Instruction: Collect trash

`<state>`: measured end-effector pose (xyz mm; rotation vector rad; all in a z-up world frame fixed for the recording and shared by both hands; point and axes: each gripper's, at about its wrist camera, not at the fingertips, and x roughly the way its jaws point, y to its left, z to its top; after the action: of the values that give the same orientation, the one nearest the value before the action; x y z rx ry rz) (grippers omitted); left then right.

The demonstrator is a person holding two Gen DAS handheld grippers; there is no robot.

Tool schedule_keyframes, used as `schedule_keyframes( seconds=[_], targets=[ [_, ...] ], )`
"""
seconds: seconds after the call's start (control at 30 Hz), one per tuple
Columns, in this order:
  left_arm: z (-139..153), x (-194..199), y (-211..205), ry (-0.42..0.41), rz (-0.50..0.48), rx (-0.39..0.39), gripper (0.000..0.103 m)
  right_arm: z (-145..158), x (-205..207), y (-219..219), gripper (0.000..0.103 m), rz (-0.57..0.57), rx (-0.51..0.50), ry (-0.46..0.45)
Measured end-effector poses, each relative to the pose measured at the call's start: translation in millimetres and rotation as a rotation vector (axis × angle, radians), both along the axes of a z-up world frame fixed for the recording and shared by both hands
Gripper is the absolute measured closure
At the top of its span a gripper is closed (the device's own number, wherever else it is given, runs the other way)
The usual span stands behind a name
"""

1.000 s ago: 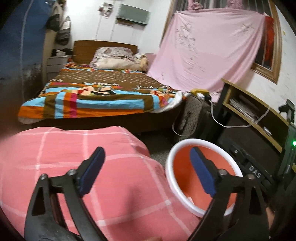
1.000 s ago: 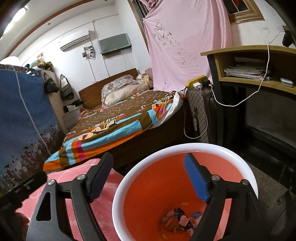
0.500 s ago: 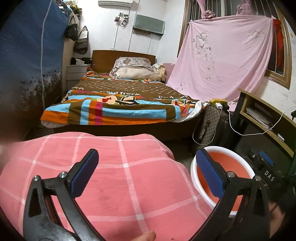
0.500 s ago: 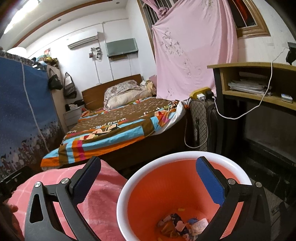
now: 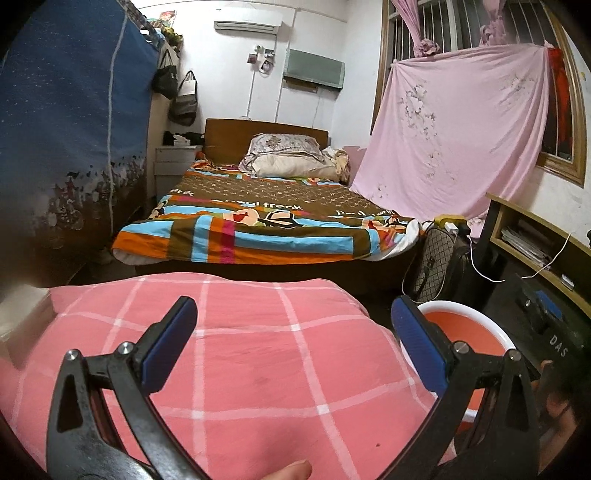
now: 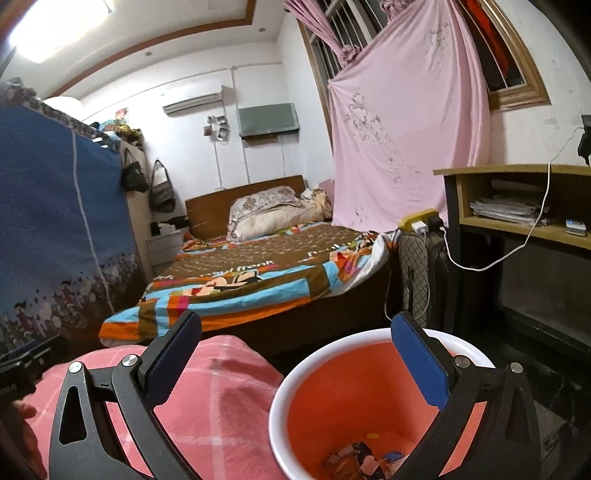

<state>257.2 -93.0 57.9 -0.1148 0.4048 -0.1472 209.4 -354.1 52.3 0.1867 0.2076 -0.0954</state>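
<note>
Left tongs (image 5: 293,334), right tongs (image 6: 295,349): spread wide, empty.

Black triangular-cutout left gripper (image 5: 293,345) and right gripper (image 6: 295,356), blue-padded, silver-screwed.

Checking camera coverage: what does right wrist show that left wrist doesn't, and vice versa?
Only the right wrist: the trash at the bottom of the orange bin, the ceiling light, and the right claw, open and empty.

Only the left wrist: the left claw, open and empty over the broad top of the pink checked cloth, and a fingertip at the bottom edge.

Both: bin, cloth, bed, pink sheet over the window, wooden shelf.
</note>
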Motion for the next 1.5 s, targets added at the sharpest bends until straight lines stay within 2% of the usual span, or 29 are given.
schedule_keyframes(
  seconds=[0.17, 0.4, 0.73, 1.1, 1.5],
  targets=[
    [1, -17, 14, -0.023, 0.019, -0.009, 0.015, 1, -14, 14, 0.0, 0.029, -0.05, -0.023],
    [5, -41, 30, -0.05, 0.045, -0.006, 0.015, 6, -40, 27, 0.0, 0.055, -0.056, -0.079],
    [6, -80, 51, -0.094, 0.086, -0.01, 0.015, 7, -67, 47, 0.0, 0.096, -0.082, -0.081],
    [3, -109, 66, -0.136, 0.122, 0.037, 0.015, 6, -95, 60, 0.0, 0.094, -0.1, -0.114],
    [-16, -138, 74, -0.142, 0.15, 0.038, 0.015, -8, -124, 68, 0.0, 0.098, -0.115, -0.142]
  ],
)
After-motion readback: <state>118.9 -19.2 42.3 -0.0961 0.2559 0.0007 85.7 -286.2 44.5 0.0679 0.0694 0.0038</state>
